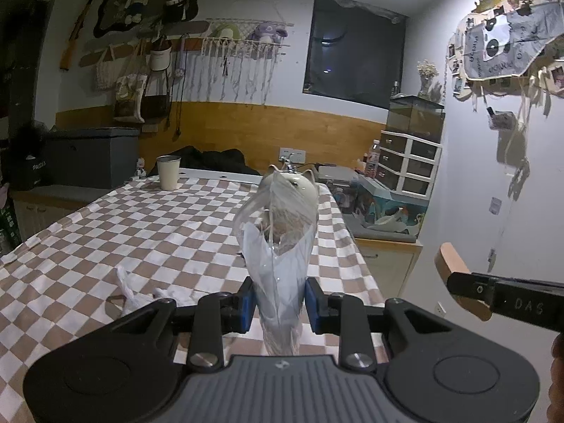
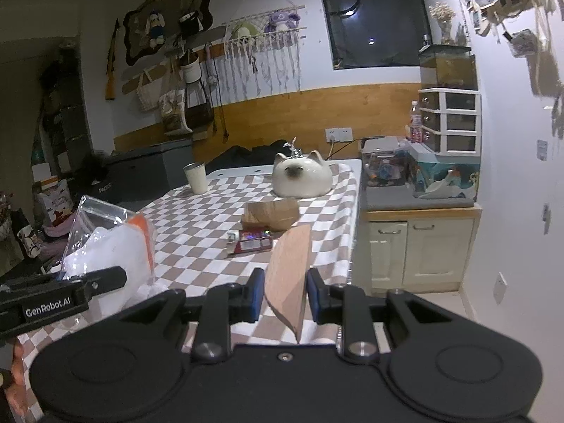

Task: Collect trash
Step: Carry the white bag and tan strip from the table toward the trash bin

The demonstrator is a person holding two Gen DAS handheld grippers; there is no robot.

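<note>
Trash is what we are carrying in both hands at this moment. We are keeping the left gripper clenched on a clear plastic bag with something white inside; the bag is standing up between the jaws, above the checkered tabletop, so its contents are not spilling. In the right wrist view the same bag is showing at the left, an orange patch visible through the plastic.

We are holding the right gripper closed on a flat piece of brown cardboard, pinched by its lower part so that it is pointing upward and clear of the cloth. It is hanging over the tabletop's near right edge.

More rubbish is lying on the tabletop: a torn cardboard piece and a red wrapper toward the right edge, and a crumpled white scrap by the near edge. A cat-shaped ceramic and a metal cup are sitting at the far edge; we are judging those as not trash.

With both jaws full, we are likely needing a bin before collecting the rest; no bin is showing.
</note>
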